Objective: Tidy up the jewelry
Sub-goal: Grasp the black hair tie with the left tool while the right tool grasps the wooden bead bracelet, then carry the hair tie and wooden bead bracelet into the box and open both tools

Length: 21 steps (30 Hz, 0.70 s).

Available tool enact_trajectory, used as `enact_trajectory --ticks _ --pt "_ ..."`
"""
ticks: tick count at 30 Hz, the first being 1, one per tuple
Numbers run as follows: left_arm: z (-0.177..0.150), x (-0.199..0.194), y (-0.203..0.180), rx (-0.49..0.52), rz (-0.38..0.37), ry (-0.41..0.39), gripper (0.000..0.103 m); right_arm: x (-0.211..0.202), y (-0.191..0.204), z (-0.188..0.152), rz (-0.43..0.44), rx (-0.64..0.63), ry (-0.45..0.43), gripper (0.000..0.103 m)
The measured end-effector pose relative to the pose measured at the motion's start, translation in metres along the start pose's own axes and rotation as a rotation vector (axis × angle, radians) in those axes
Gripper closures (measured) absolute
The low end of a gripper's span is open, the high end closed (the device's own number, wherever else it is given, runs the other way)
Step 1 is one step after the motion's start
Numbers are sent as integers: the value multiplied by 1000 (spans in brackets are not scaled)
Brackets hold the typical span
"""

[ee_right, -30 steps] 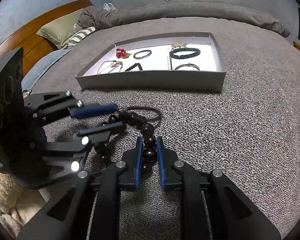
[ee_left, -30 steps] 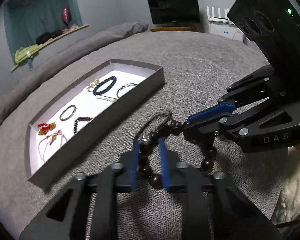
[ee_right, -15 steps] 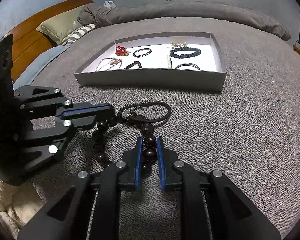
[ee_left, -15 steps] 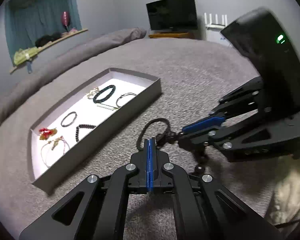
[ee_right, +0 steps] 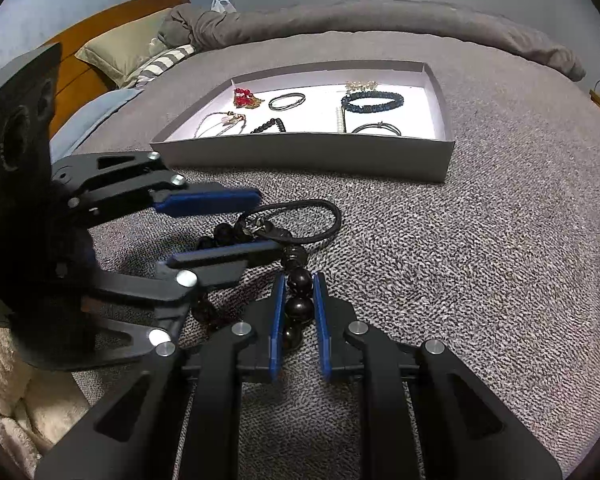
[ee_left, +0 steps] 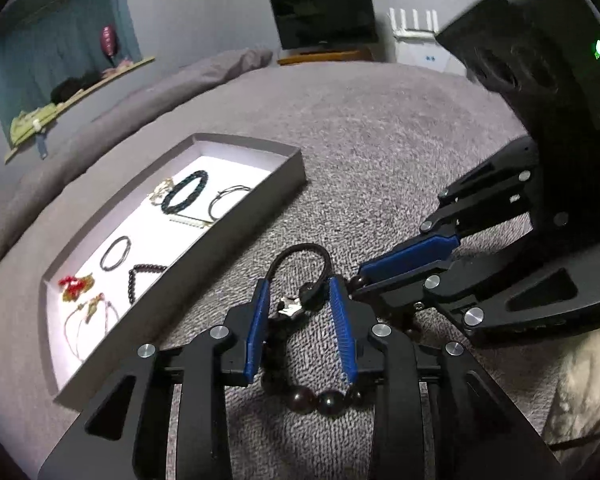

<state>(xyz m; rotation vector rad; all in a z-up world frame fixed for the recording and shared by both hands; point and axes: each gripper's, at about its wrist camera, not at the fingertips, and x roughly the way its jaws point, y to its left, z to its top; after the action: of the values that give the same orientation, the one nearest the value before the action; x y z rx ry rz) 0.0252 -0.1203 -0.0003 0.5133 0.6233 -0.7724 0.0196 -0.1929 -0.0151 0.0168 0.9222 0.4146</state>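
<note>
- Left wrist view: left gripper [ee_left: 302,296] spread wide over the grey bedspread [ee_left: 380,140], blue pads [ee_left: 258,328] on either side of the dark bead bracelet [ee_left: 320,398] but closed on nothing.
- Bracelet lying on the bedspread just beside the near long wall of the tray [ee_left: 236,236]; black cord loop [ee_left: 300,252] at its far end, a small metal charm [ee_left: 290,308] between the pads, large dark beads curving back under the fingers.
- Right gripper [ee_left: 358,280] coming in from the right side, blue-padded fingertips at the beads next to the left gripper's right finger.
- Right wrist view: right gripper [ee_right: 298,284] nearly closed, pinching a strand of the dark bead bracelet [ee_right: 300,308] between its blue pads [ee_right: 278,320], beads stacked in the narrow gap.
- Left gripper [ee_right: 266,222] reaching in from the left, one finger above the cord loop [ee_right: 300,220], the other lying across the beads, wide apart.
- Tray [ee_right: 300,156] farther back toward the middle of the bedspread [ee_right: 480,260], shallow, grey-walled, white floor.
- Inside the tray: red-and-gold piece [ee_right: 246,98] at the far left corner, thin dark bangle [ee_right: 287,101], braided dark bracelet [ee_right: 372,102], gold chain [ee_right: 360,86] by the far wall, small black bead string [ee_right: 269,125], thin pink cord bracelet [ee_right: 220,124], second thin bangle [ee_right: 376,129] near the front wall.
- Pillows [ee_right: 132,54] and wooden headboard [ee_right: 84,40] past the left edge.
</note>
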Motion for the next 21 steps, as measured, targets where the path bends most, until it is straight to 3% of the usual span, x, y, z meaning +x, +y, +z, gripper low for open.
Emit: enact_trajectory --ticks 1,4,15,21 --pt "0 1 0 0 -7 3 81 1 -1 0 4 3 2 89" --pt "-2 3 3 -10 -18 6 89 2 -2 1 9 3 4 89" --pt "-8 -29 18 -75 32 -37 89 2 2 2 -4 -16 0 89" --pt "-30 -56 28 -140 109 -4 90 2 4 1 -18 -28 -1 89"
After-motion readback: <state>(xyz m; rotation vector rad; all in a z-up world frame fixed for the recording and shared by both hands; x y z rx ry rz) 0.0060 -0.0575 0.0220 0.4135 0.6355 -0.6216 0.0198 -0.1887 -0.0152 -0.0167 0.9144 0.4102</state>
